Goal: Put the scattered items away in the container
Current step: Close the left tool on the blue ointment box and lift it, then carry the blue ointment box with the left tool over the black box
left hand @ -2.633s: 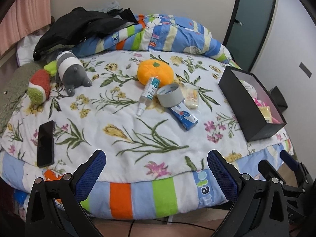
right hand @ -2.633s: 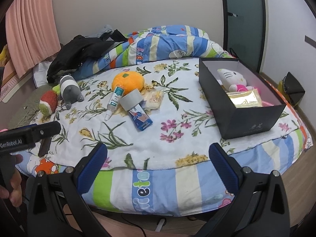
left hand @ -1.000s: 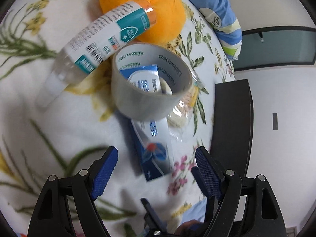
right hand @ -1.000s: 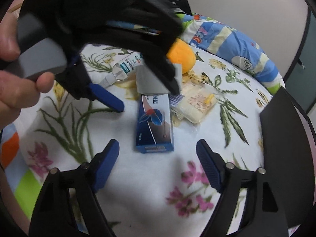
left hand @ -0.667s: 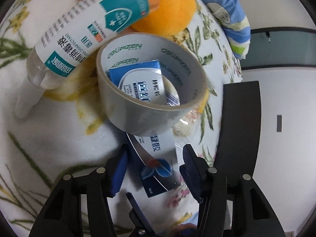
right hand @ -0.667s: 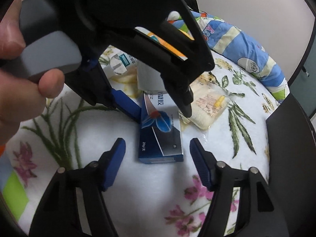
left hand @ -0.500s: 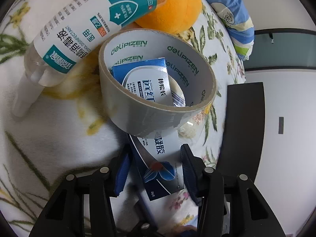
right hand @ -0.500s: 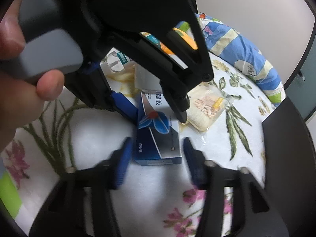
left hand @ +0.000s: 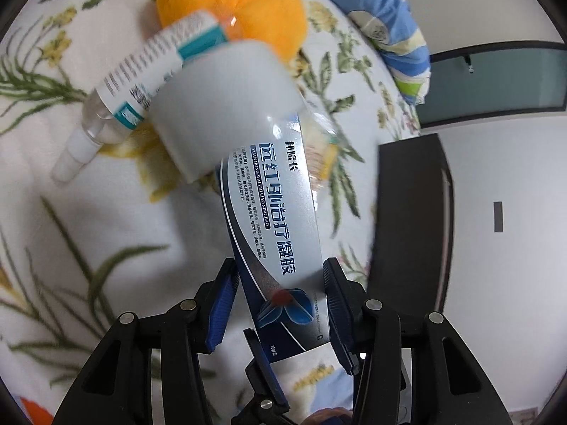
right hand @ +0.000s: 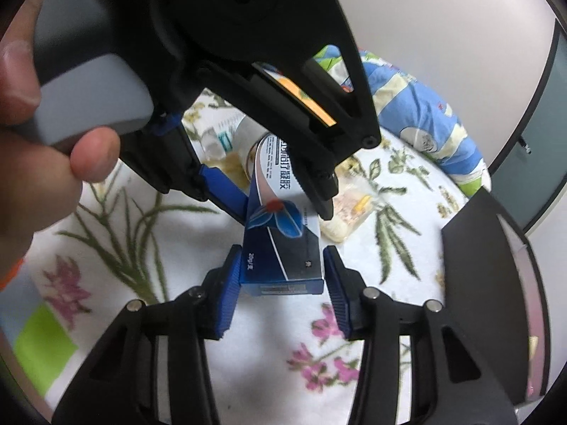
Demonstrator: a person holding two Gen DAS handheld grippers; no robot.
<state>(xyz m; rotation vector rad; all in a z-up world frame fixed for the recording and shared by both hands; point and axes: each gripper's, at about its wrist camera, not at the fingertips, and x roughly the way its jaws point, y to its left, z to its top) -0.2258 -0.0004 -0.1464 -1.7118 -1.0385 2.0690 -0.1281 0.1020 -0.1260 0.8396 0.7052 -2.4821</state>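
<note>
Both pairs of fingers close on one blue medicine box point(left hand: 280, 248) lying on the flowered bedspread point(left hand: 106, 212). The left gripper point(left hand: 278, 297) pinches its middle, the right gripper point(right hand: 281, 276) its near end; the box's long axis runs away from both. A tape roll point(left hand: 219, 106) rests on its far end, beside a spray bottle point(left hand: 141, 88). The black container point(right hand: 489, 265) stands to the right.

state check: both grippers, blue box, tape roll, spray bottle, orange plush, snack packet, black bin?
left gripper: shut on blue box
right gripper: shut on blue box
blue box: gripped by both
tape roll: over the box's far end
spray bottle: lying on bedspread
orange plush: on bedspread
snack packet: lying sealed
black bin: open
</note>
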